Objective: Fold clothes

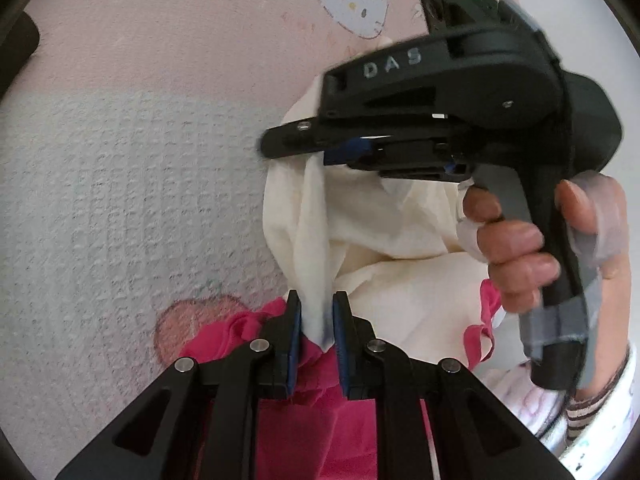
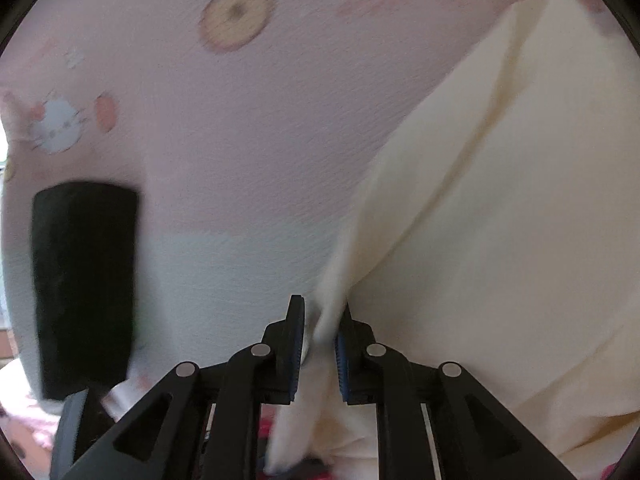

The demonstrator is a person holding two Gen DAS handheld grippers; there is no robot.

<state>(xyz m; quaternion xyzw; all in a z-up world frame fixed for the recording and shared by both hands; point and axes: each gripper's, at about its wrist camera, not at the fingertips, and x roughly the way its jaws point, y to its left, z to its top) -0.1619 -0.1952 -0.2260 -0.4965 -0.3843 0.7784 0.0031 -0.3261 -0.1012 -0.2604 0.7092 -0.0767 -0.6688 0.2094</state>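
Left claw [image 1: 316, 320] pinches a cream garment [image 1: 372, 240] edge; pink cloth [image 1: 316, 412] lies beneath it. Right claw [image 2: 320, 340], ahead of it, clamps the same cream garment. Judgement: keep both pinches firm, draw the edge taut before laying it on the patterned blanket [image 1: 160, 80].

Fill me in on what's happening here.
A person is folding clothes with a hand-held gripper in each hand. The left hand-held gripper is pinched shut on an edge of a cream garment, and the right hand-held gripper has a fold of the same cream cloth between its pads. A bright pink garment lies underneath, on a pink cartoon-cat blanket. No finished fold shows yet.
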